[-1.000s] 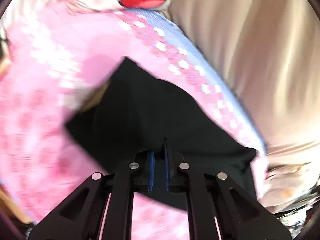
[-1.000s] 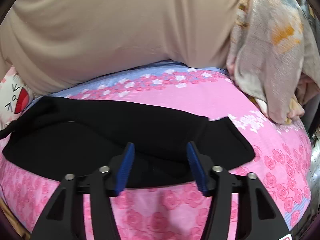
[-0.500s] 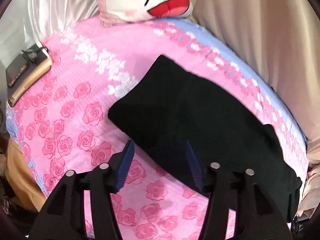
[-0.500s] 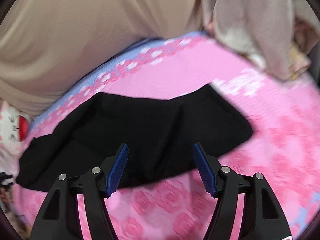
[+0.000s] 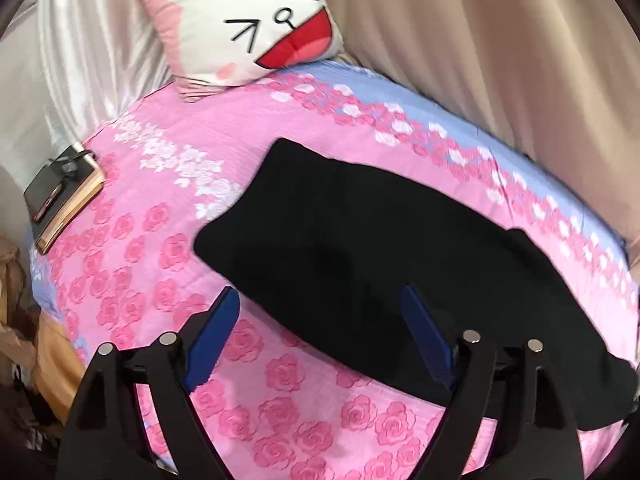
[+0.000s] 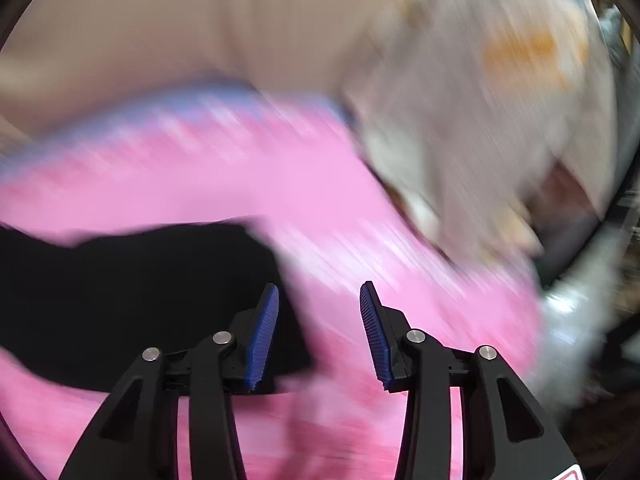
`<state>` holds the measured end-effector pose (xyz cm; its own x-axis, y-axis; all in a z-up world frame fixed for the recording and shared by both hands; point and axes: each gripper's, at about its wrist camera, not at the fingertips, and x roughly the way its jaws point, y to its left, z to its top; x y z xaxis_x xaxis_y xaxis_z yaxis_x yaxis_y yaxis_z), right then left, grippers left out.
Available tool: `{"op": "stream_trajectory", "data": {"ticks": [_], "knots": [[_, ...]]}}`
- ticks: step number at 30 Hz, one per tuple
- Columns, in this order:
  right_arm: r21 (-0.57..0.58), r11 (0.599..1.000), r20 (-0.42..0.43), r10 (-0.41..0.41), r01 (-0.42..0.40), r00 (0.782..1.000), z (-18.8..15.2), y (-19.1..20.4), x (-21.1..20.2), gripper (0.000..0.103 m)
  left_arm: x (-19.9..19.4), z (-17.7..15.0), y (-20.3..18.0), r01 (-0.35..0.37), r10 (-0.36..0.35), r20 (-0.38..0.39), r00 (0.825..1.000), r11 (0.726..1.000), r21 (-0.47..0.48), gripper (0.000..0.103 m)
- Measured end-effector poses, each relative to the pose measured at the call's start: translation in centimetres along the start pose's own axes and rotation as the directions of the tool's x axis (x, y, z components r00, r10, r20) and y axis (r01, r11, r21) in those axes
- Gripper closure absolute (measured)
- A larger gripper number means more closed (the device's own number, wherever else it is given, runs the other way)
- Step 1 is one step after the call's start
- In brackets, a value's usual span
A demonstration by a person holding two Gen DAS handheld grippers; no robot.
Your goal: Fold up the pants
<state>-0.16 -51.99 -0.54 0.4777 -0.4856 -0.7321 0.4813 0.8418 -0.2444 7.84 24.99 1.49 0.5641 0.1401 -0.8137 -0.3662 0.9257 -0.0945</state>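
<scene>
While both the left gripper (image 5: pixel 320 320) and right gripper (image 6: pixel 318 316) gape empty, the pants (image 5: pixel 380 256) lie folded; beyond them, a pillow (image 5: pixel 248 20); left, a book (image 5: pixel 66 196).

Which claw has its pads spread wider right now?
The left claw: its blue pads stand far apart, straddling the near edge of the black pants. The right claw is open too, but with a clearly narrower gap.

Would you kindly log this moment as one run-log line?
left gripper: open, empty | right gripper: open, empty | pants: flat on bedsheet | right view: blurred
</scene>
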Motion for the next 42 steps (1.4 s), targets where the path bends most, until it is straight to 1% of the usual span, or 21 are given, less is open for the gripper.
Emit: {"op": "stream_trajectory", "data": {"ticks": [1,2,3,5,7,11,13,16,18,20,22,23,25,28,30,32,33,35,38,40,42], "knots": [[0.008,0.998,-0.044,-0.064,0.065,0.997,-1.5,-0.2,1.1,0.083,0.6,-0.1,-0.3,-0.011,0.011,-0.013,1.000,1.000,0.004,0.022],[0.045,0.998,-0.029,-0.047,0.049,0.998,-2.5,-0.3,0.6,0.083,1.0,-0.2,-0.6,-0.016,0.017,-0.028,0.999,1.000,0.010,0.022],[0.086,0.996,0.008,0.008,-0.008,1.000,-3.1,-0.4,-0.4,0.083,1.4,-0.3,-0.8,-0.017,0.018,-0.041,0.999,1.000,0.019,0.022],[0.159,0.965,0.112,0.192,-0.208,0.975,-4.3,-0.1,-3.4,0.081,1.7,-0.4,-1.0,-0.020,0.022,-0.050,0.998,0.999,0.035,0.022],[0.172,0.944,0.137,0.259,-0.280,0.956,-4.9,1.0,-4.9,0.075,2.4,-0.5,-0.7,-0.005,0.007,-0.075,0.997,1.000,0.027,0.017],[0.066,0.921,0.141,0.373,-0.385,0.917,-5.5,6.7,-7.2,0.074,3.6,-1.1,1.8,0.073,-0.084,-0.157,0.984,0.995,-0.074,0.017],[0.033,0.892,0.140,0.443,-0.451,0.886,-5.6,10.4,-8.1,0.065,4.1,-1.6,3.8,0.112,-0.140,-0.182,0.973,0.981,-0.156,0.017],[-0.017,0.845,0.111,0.532,-0.534,0.839,-6.1,15.9,-8.7,0.064,5.0,-2.0,6.0,0.168,-0.227,-0.209,0.951,0.948,-0.269,0.018],[-0.058,0.831,0.093,0.557,-0.554,0.825,-6.5,19.4,-9.5,0.064,5.5,-1.8,6.7,0.195,-0.267,-0.218,0.939,0.933,-0.303,0.018],[-0.104,0.818,0.071,0.573,-0.565,0.816,-6.7,22.3,-9.9,0.064,5.5,-1.4,6.7,0.209,-0.274,-0.204,0.940,0.933,-0.292,0.026],[-0.131,0.809,0.057,0.584,-0.574,0.810,-7.0,24.0,-10.2,0.064,5.2,-0.8,5.9,0.224,-0.270,-0.183,0.945,0.945,-0.237,0.050],[-0.141,0.800,0.050,0.594,-0.583,0.803,-7.2,24.9,-10.4,0.064,5.1,-0.4,5.7,0.231,-0.273,-0.177,0.946,0.947,-0.223,0.052],[-0.158,0.794,0.048,0.601,-0.588,0.798,-7.6,26.2,-11.2,0.064,5.0,0.4,5.3,0.256,-0.289,-0.162,0.944,0.946,-0.198,0.052],[-0.183,0.783,0.044,0.610,-0.594,0.791,-7.8,27.1,-12.2,0.057,7.0,1.3,4.9,0.256,-0.293,-0.220,0.931,0.950,-0.181,0.052],[-0.183,0.787,0.052,0.607,-0.590,0.793,-7.8,26.9,-12.5,0.057,7.4,1.2,5.1,0.264,-0.305,-0.224,0.926,0.945,-0.194,0.052],[-0.172,0.790,0.063,0.605,-0.589,0.794,-7.8,26.8,-12.8,0.056,6.9,1.3,5.1,0.257,-0.290,-0.209,0.934,0.951,-0.175,0.075],[-0.163,0.791,0.066,0.605,-0.590,0.793,-7.7,26.5,-12.9,0.056,6.6,1.5,5.3,0.254,-0.286,-0.201,0.937,0.952,-0.168,0.099],[-0.149,0.797,0.074,0.599,-0.585,0.797,-7.4,26.1,-12.9,0.056,5.7,2.0,6.3,0.271,-0.304,-0.176,0.936,0.945,-0.185,0.099],[-0.151,0.808,0.101,0.586,-0.570,0.804,-7.1,25.2,-13.5,0.056,4.3,2.0,7.3,0.236,-0.258,-0.156,0.953,0.961,-0.148,0.099],[-0.166,0.814,0.102,0.575,-0.556,0.812,-7.3,25.0,-13.2,0.051,5.3,1.1,7.5,0.199,-0.221,-0.210,0.952,0.972,-0.120,0.099],[-0.169,0.832,0.070,0.545,-0.528,0.836,-7.5,25.5,-12.2,0.051,6.2,0.0,7.2,0.166,-0.191,-0.248,0.950,0.979,-0.118,0.096]]}}
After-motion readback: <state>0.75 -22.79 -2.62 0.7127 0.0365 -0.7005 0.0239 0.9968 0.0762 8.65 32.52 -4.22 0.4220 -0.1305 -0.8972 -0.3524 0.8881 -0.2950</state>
